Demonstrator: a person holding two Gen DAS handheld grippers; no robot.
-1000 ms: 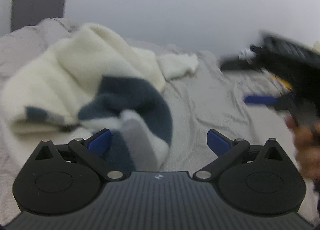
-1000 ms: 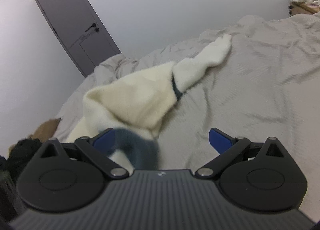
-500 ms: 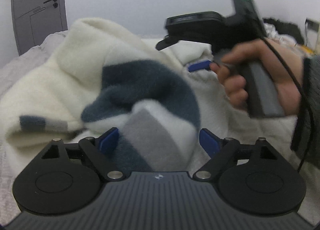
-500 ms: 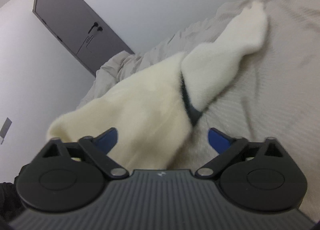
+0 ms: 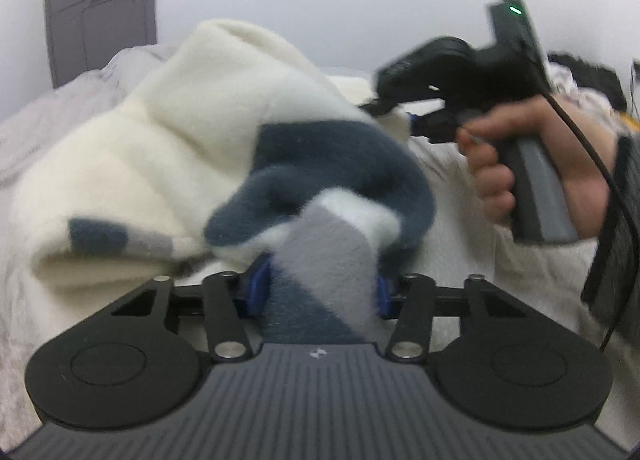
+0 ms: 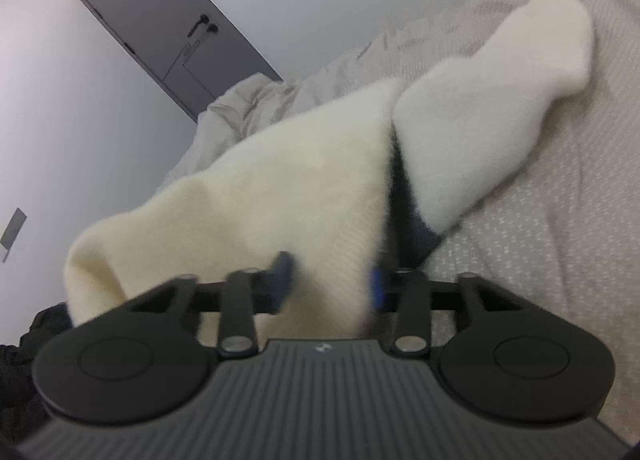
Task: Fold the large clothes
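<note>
light: soft, even | blur: motion, perhaps mild | edges: fisheye-bent

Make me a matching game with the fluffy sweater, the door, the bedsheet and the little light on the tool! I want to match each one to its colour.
Things:
1. sweater
2. door
3. bedsheet
4. light on the right tool

Colours:
A. green
B. pale beige
C. cream with dark blue and grey patches
D. dark grey

Pairs: 1-C, 2-D, 3-B, 4-A
</note>
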